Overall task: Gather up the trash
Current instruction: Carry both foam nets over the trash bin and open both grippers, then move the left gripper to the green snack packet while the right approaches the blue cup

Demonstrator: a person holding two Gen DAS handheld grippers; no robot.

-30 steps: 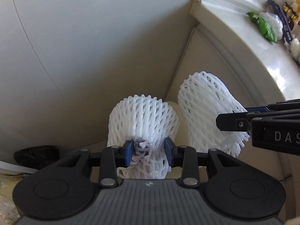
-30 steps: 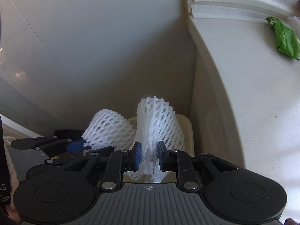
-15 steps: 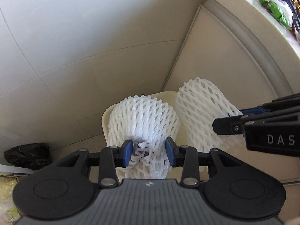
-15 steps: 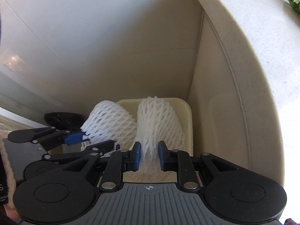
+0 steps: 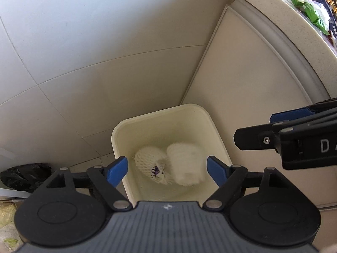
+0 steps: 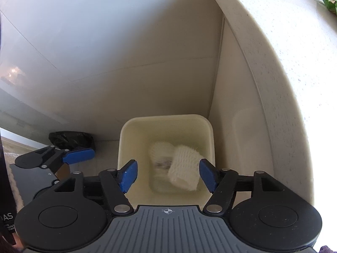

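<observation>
The cream bin (image 5: 166,113) stands on the floor, wedged into a corner: the tiled wall (image 5: 94,63) rises just behind it and the cabinet panel (image 5: 252,84) under the counter (image 5: 290,31) closes its right side. Its mouth is open from above, and two foam nets (image 5: 168,168) lie low inside, leaving the upper part free. On the floor to its left, a black bag (image 5: 25,177) sits against the wall. Beside the bin's right rim the right gripper's fingers (image 5: 290,116) reach across at rim height, crowding that side.
</observation>
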